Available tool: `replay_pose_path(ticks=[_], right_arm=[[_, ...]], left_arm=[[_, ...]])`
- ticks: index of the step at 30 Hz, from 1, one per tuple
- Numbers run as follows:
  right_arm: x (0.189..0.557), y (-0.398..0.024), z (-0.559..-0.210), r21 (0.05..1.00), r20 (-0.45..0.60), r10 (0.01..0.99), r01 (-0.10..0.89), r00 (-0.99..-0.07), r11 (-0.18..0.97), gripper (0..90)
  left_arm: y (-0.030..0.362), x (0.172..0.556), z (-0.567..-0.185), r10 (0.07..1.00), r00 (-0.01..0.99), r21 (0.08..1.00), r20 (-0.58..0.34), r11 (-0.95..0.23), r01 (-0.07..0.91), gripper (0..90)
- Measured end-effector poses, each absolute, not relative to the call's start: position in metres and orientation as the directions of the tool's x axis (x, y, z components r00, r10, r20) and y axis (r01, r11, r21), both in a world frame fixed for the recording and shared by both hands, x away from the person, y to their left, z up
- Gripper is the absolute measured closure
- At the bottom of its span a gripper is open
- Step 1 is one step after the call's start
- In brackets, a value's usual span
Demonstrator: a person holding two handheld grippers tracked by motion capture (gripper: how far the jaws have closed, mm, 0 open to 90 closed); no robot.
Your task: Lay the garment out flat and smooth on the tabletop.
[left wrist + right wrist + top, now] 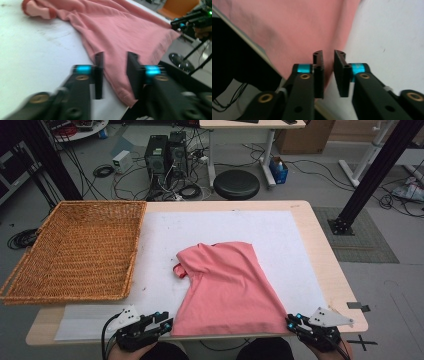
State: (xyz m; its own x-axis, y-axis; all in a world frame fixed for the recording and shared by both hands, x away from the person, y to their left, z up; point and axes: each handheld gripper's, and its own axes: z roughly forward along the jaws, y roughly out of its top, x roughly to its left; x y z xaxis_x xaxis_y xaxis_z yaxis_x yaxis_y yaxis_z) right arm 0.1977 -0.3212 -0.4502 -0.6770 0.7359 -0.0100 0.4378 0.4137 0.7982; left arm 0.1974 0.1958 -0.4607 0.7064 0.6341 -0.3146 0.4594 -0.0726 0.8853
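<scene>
A pink shirt (225,285) lies spread on the white mat (280,235), its hem along the table's near edge and a sleeve (179,270) folded out to the left. My left gripper (167,322) sits at the hem's left corner. In the left gripper view the shirt (125,30) runs under that gripper (114,57), whose jaws stand open on either side of the hem. My right gripper (291,320) is at the hem's right corner. Its jaws (328,53) are open by a narrow gap, with the shirt's edge (287,30) passing beneath them.
A large wicker basket (75,250) occupies the table's left side and overhangs its edge. The wooden table (320,250) rims the mat. On the floor beyond stand a black stool (236,184), computer towers (165,152) and loose cables.
</scene>
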Motion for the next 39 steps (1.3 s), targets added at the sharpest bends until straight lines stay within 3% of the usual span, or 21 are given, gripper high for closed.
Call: replay_pose_path(ticks=[4, 8, 14, 20, 29, 39], right_arm=[[0.211, -0.318, -0.441, 0.815, -0.022, 0.734, 0.413, -0.679, 0.407, 63.9], [0.229, -0.314, -0.439, 0.81, -0.024, 0.737, 0.419, -0.676, 0.41, 59.4], [0.258, -0.307, -0.442, 0.784, -0.001, 0.751, 0.465, -0.661, 0.411, 56.8], [0.279, -0.294, -0.438, 0.777, -0.032, 0.738, 0.447, -0.674, 0.442, 54.1], [0.316, -0.277, -0.432, 0.735, -0.026, 0.706, 0.465, -0.708, 0.493, 51.2], [0.316, -0.285, -0.438, 0.679, 0.003, 0.662, 0.487, -0.75, 0.549, 51.8]], left_arm=[[0.193, 0.209, -0.459, 0.628, 0.703, 0.878, -0.334, -0.064, 0.474, 53.7], [0.187, 0.229, -0.454, 0.645, 0.696, 0.861, -0.314, -0.116, 0.495, 45.3], [0.176, 0.26, -0.447, 0.663, 0.698, 0.847, -0.271, -0.18, 0.5, 40.6], [0.175, 0.281, -0.437, 0.679, 0.699, 0.846, -0.226, -0.219, 0.487, 32.7], [0.169, 0.306, -0.43, 0.663, 0.706, 0.796, -0.248, -0.276, 0.539, 29.3], [0.163, 0.306, -0.441, 0.623, 0.734, 0.741, -0.271, -0.352, 0.572, 29.3]])
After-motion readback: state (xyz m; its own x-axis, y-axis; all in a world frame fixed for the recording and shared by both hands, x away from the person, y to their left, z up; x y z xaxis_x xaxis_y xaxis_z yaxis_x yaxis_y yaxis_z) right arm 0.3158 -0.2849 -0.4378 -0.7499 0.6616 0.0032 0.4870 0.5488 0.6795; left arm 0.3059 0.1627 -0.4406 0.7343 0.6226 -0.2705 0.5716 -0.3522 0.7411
